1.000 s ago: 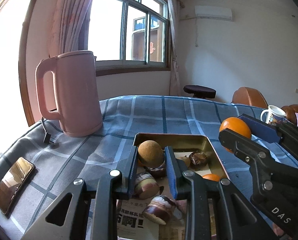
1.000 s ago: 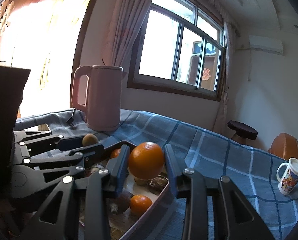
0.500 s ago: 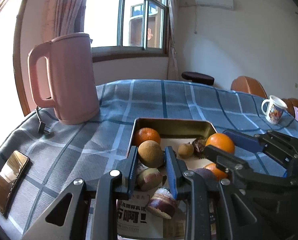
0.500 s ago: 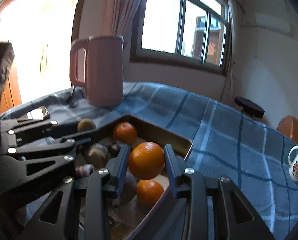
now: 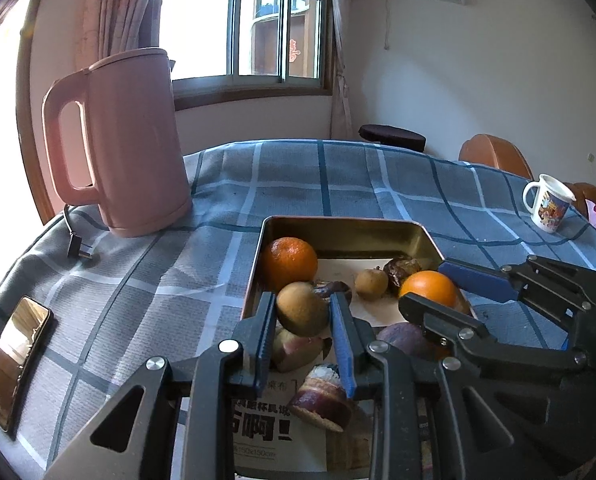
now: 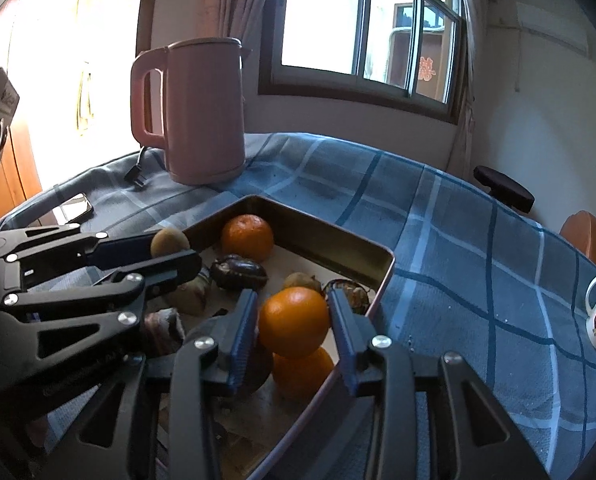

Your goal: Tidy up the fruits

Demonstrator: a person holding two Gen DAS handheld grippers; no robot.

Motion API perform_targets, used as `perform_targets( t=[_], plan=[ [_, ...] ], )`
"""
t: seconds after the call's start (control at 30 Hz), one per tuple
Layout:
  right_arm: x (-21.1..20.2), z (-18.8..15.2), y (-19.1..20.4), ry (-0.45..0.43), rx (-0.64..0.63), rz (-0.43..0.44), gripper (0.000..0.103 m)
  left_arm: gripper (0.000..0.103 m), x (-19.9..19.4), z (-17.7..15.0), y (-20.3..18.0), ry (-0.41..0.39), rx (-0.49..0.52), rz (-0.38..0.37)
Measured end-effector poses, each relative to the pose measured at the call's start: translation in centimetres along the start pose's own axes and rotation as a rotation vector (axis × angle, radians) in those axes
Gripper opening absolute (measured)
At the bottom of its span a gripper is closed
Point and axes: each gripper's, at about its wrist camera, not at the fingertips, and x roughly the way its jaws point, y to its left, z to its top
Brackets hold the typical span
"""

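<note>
Nearest us, our left gripper (image 5: 303,322) holds a brown round fruit (image 5: 301,309) between narrow jaws, over the near left part of the metal tray (image 5: 348,229). Our right gripper (image 6: 292,324) has just been easing its jaws wider around an orange (image 6: 294,321); the pads look to have slackened (we judge it nearly released). That orange sits directly atop another orange (image 6: 301,372) by the tray's right edge, so it may roll. Farther off, a mandarin (image 5: 290,264) lies in the far left corner.
</note>
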Motion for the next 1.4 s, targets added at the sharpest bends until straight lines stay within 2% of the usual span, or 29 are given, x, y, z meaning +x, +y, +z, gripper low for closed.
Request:
perform_targets(
  t=[0.2, 0.3, 0.53, 0.67, 0.77, 0.87, 1.03, 1.4],
  plan=[
    [-0.2, 0.0, -0.2, -0.007, 0.014, -0.003, 0.05, 0.033, -0.1, 0.0, 0.2, -0.007, -0.004, 0.005],
    [-0.6, -0.1, -0.2, -0.023, 0.014, -0.012, 0.052, 0.039, -0.4, -0.1, 0.2, -0.019, -0.002, 0.027],
    [-1.3, -0.2, -0.8, -0.059, 0.043, -0.045, 0.066, 0.057, -0.9, 0.0, 0.8, -0.039, -0.015, 0.048],
    [-2.2, -0.3, -0.7, -0.099, 0.043, -0.069, 0.069, 0.059, -1.5, 0.1, 0.8, -0.061, -0.013, 0.041],
    [-3.3, -0.2, -0.8, -0.137, 0.051, -0.095, 0.076, 0.062, -2.2, 0.3, 0.7, -0.082, -0.015, 0.03],
    [-4.6, 0.0, -0.9, -0.163, 0.044, -0.122, 0.08, 0.07, -3.1, 0.3, 0.6, -0.111, -0.017, 0.03],
    [-6.5, 0.0, -1.0, -0.203, 0.054, -0.154, 0.088, 0.071, -4.2, 0.5, 0.2, -0.138, -0.002, 0.023],
    [-10.3, 0.0, -1.5, -0.277, 0.072, -0.22, 0.095, 0.072, -6.3, 0.8, -0.2, -0.193, 0.002, 0.016]
  ],
)
